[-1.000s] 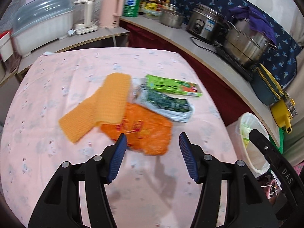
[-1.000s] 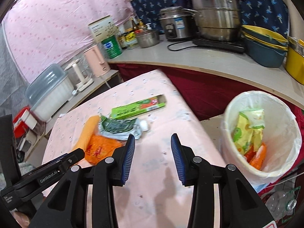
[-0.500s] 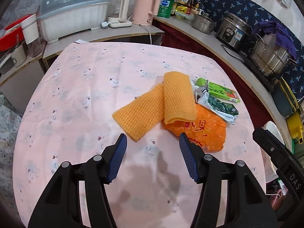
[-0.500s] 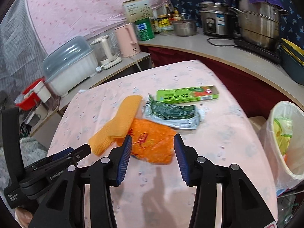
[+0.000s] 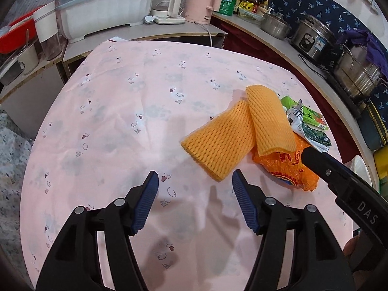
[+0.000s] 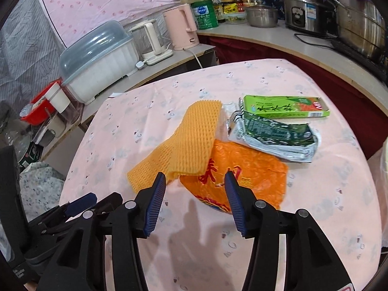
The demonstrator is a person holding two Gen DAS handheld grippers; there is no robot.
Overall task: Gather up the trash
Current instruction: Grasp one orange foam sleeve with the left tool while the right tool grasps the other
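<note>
A folded orange foam net (image 5: pixel 237 135) (image 6: pixel 184 143) lies on the pink tablecloth (image 5: pixel 121 111), partly over an orange plastic bag (image 5: pixel 288 167) (image 6: pixel 245 169). Behind them lie a crumpled green-and-silver wrapper (image 6: pixel 274 135) (image 5: pixel 310 131) and a green carton (image 6: pixel 286 108) (image 5: pixel 312 118). My left gripper (image 5: pixel 195 181) is open and empty, just short of the net's near end. My right gripper (image 6: pixel 195 181) is open and empty, its jaws hovering over the near edge of the orange bag.
A counter curves round the table's far side with a covered dish rack (image 6: pixel 97 58), white kettle (image 6: pixel 152 41), pink kettle (image 6: pixel 181 29), rice cooker (image 6: pixel 305 9) and steel pots (image 6: pixel 361 17). The white bin liner's edge (image 5: pixel 361 169) shows at the right.
Both grippers have swung left, away from the bin. The left one now faces the net's end; the right one has come closer over the orange bag. Both stayed open.
</note>
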